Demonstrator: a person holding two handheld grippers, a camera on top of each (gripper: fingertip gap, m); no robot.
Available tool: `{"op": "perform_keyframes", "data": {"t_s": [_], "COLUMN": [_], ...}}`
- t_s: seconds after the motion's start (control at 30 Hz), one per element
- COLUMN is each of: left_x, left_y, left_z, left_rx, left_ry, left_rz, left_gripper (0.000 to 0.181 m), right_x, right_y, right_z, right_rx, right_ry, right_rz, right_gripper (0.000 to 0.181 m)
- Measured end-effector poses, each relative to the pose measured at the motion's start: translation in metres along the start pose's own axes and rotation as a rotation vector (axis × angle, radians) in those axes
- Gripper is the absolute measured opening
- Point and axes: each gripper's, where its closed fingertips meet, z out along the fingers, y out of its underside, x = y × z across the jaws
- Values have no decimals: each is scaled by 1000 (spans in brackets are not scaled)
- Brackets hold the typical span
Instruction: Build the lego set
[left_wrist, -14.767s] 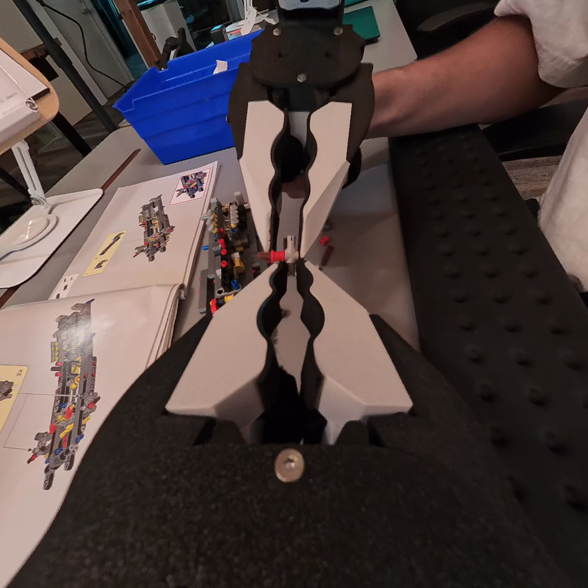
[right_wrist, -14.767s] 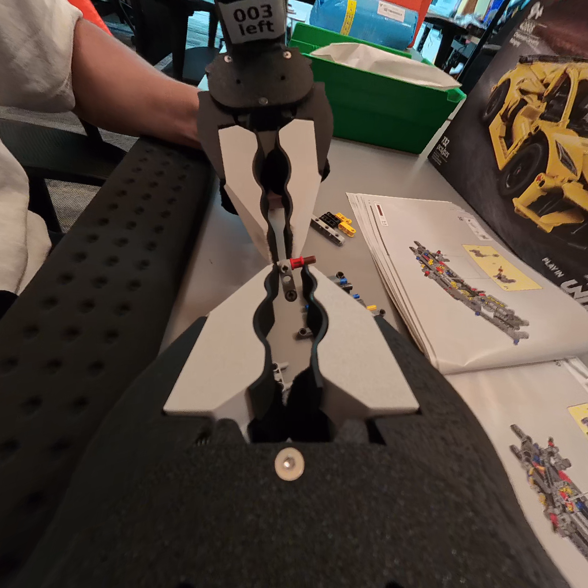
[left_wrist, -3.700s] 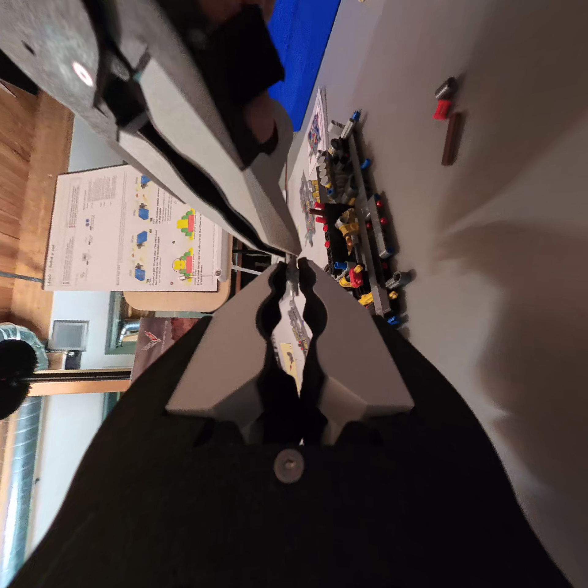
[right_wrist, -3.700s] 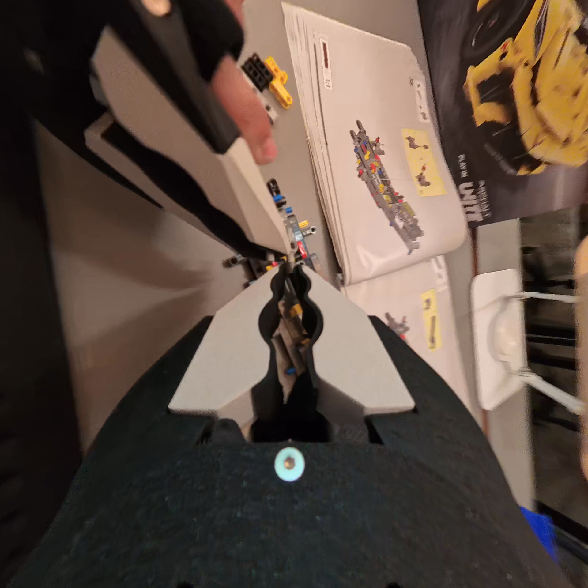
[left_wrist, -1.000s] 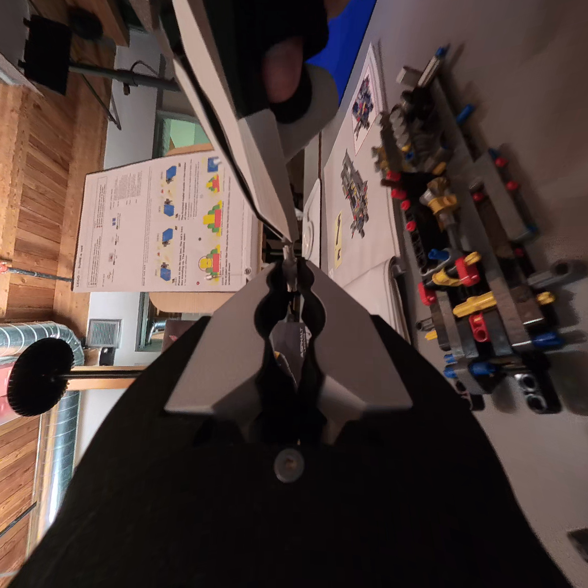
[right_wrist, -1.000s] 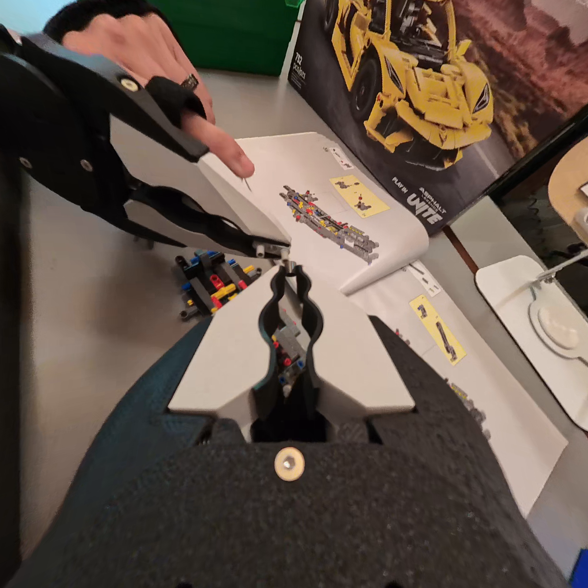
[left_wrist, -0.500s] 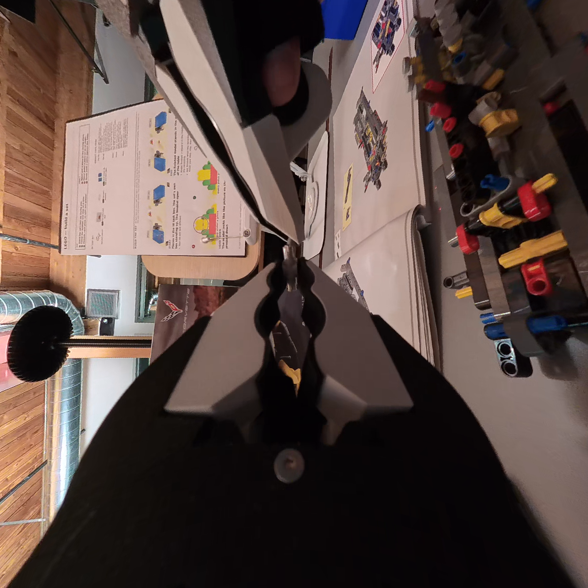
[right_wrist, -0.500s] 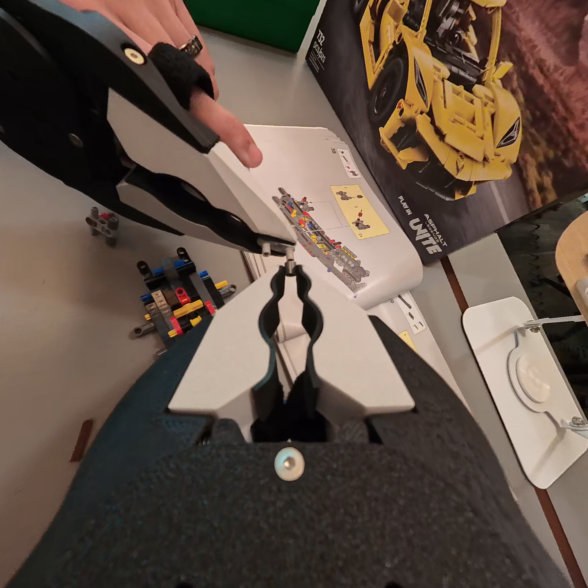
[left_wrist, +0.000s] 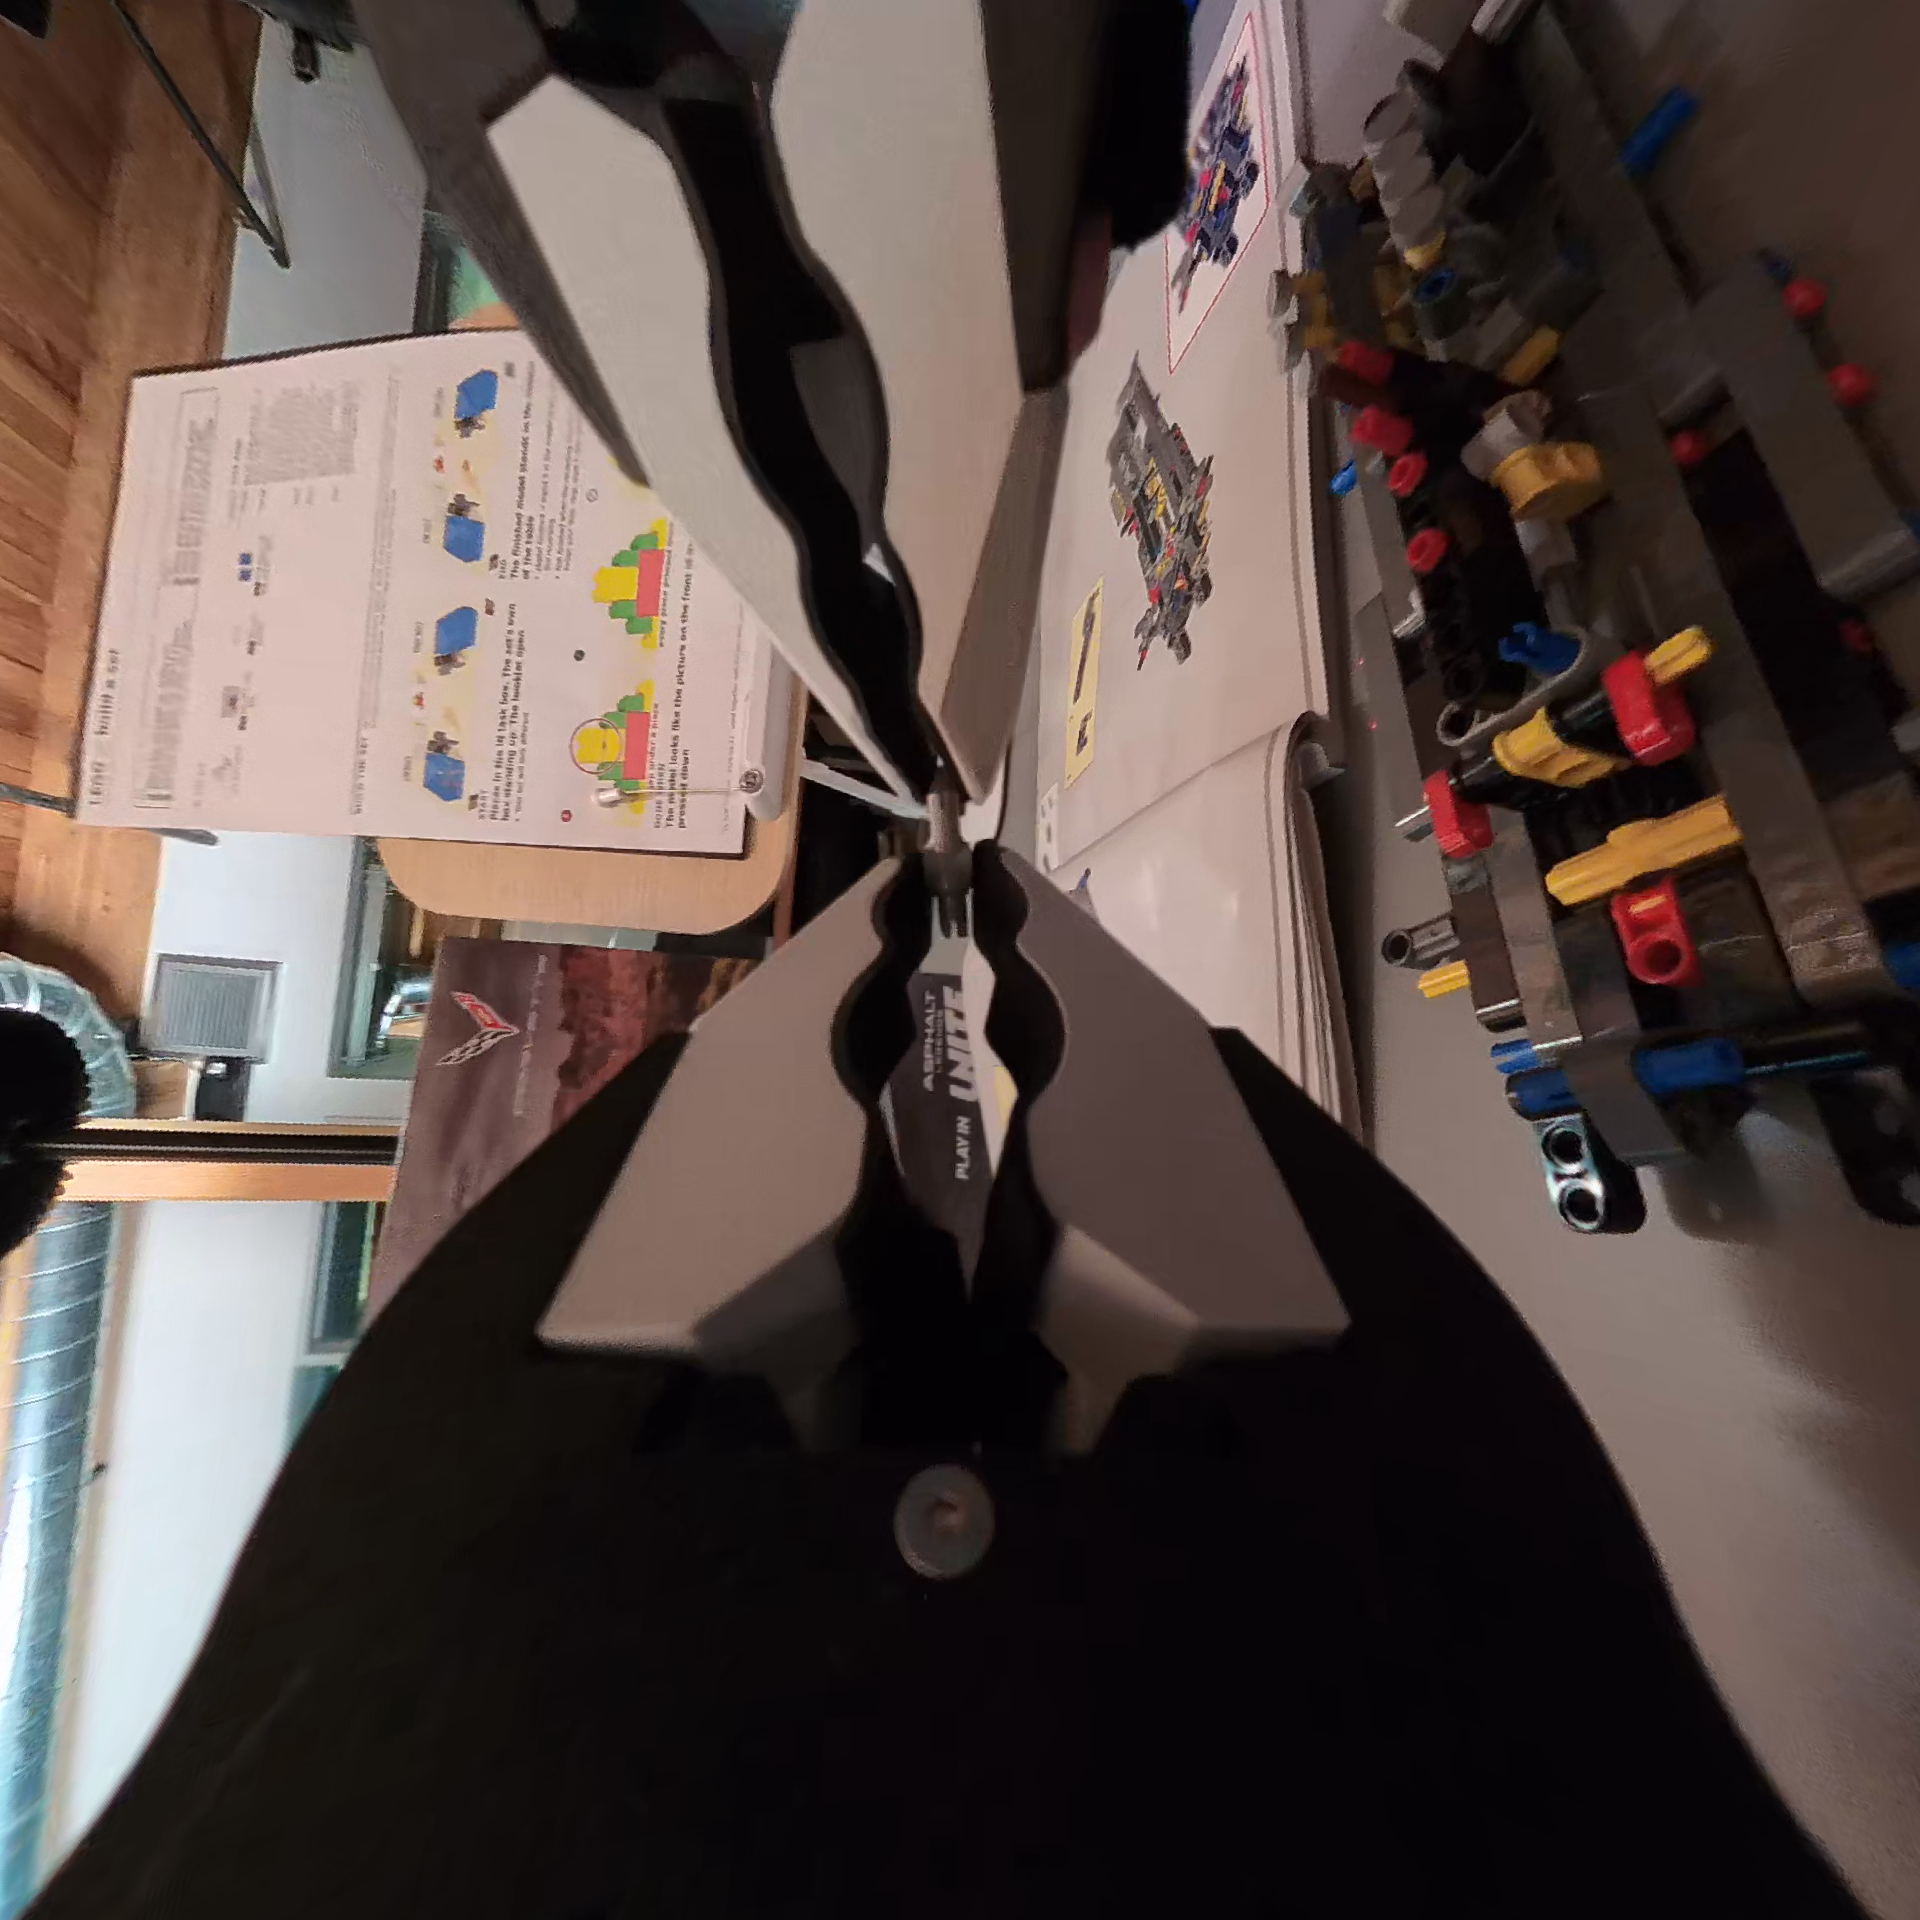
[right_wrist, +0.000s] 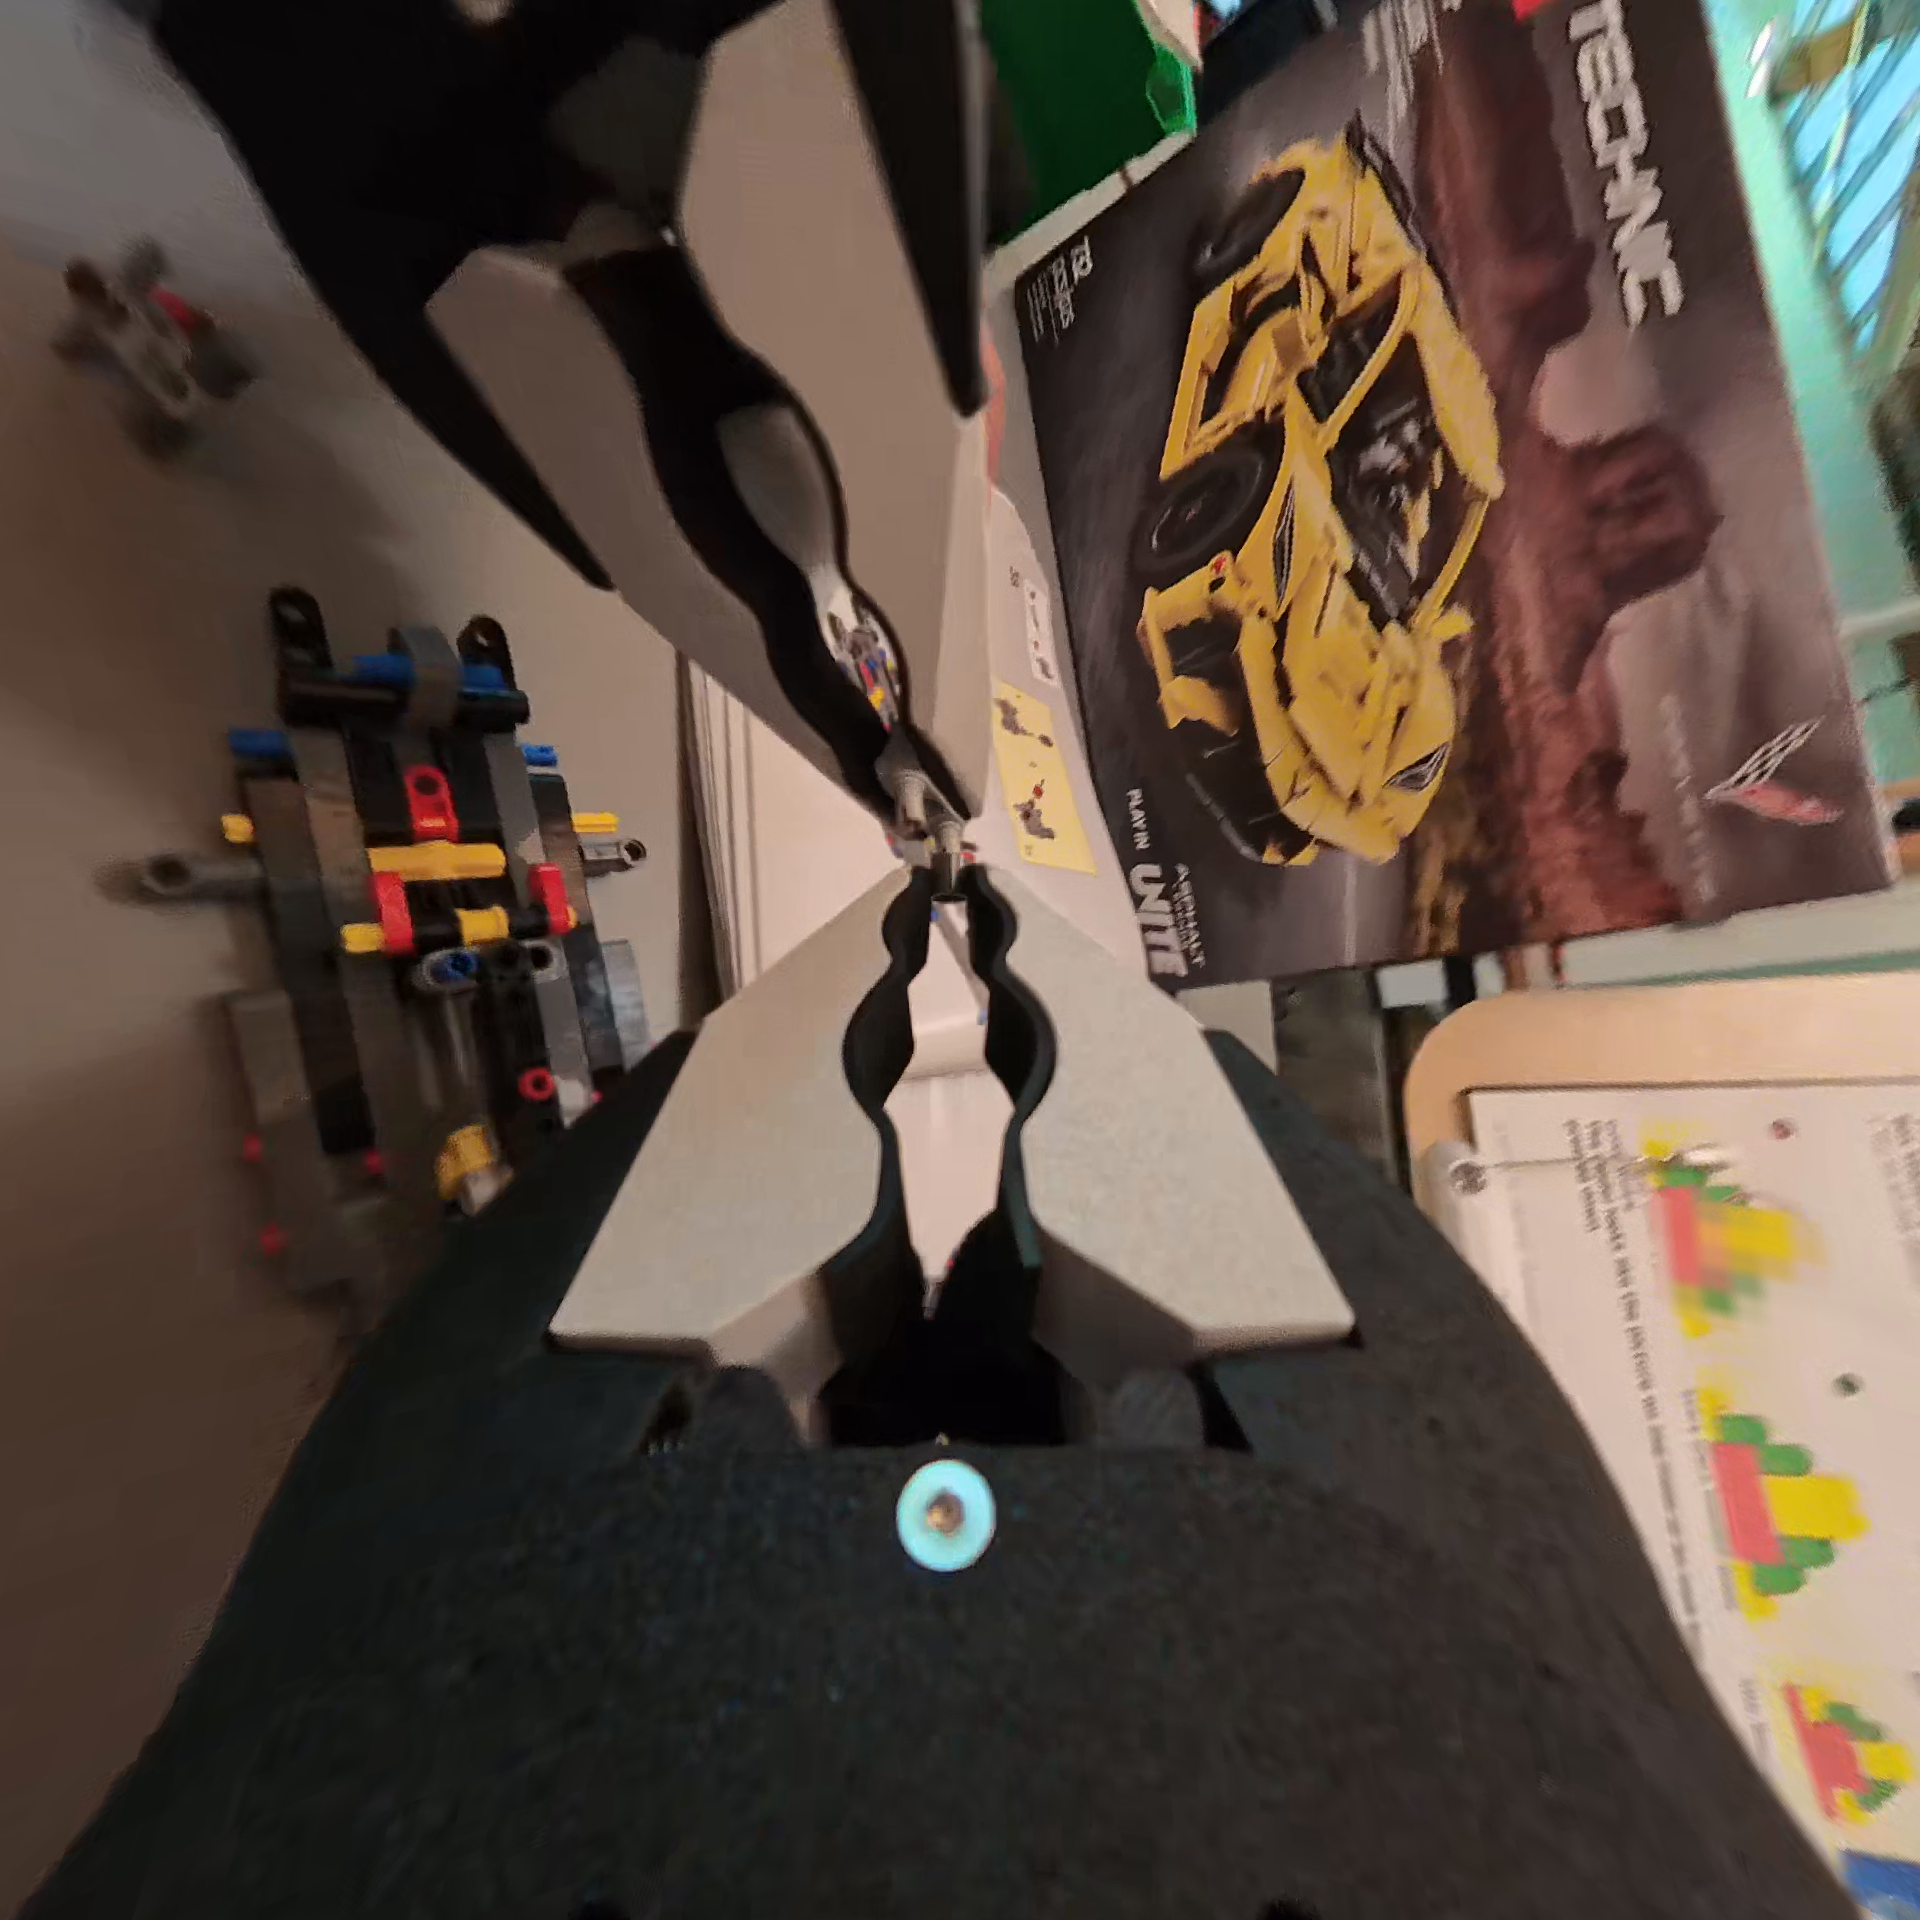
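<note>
White lettering in several sizes runs over the dark set box (right_wrist: 1455, 520) with the yellow car. Small black print fills the white sheet (left_wrist: 416, 592) clipped to a wooden board. The open instruction booklet (left_wrist: 1174, 623) shows only tiny, unreadable marks.

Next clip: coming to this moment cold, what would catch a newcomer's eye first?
The two grippers meeting tip to tip in mid-air: the left gripper and right gripper each pinch a small grey piece, above the table. Next, the half-built chassis, studded with red, yellow and blue pins, lying on the table beside the open manual. Behind stands the box with its yellow car.
</note>
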Motion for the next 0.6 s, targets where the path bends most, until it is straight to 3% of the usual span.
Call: {"op": "perform_keyframes", "data": {"t_s": [0.2,0.4,0.6], "left_x": [4,9,11], "left_y": [0,2,0], "left_z": [0,2,1], "left_rx": [30,-4,14], "left_ry": [43,50,62], "left_rz": [-78,-35,-30], "left_gripper": [7,7,7], "right_x": [-3,-5,-9], "right_y": [1,6,5], "right_z": [1,7,5], "right_rx": [56,-99,-66], "right_ry": [4,75,50], "right_rz": [-31,-197,-203], "right_gripper": [6,5,5]}}
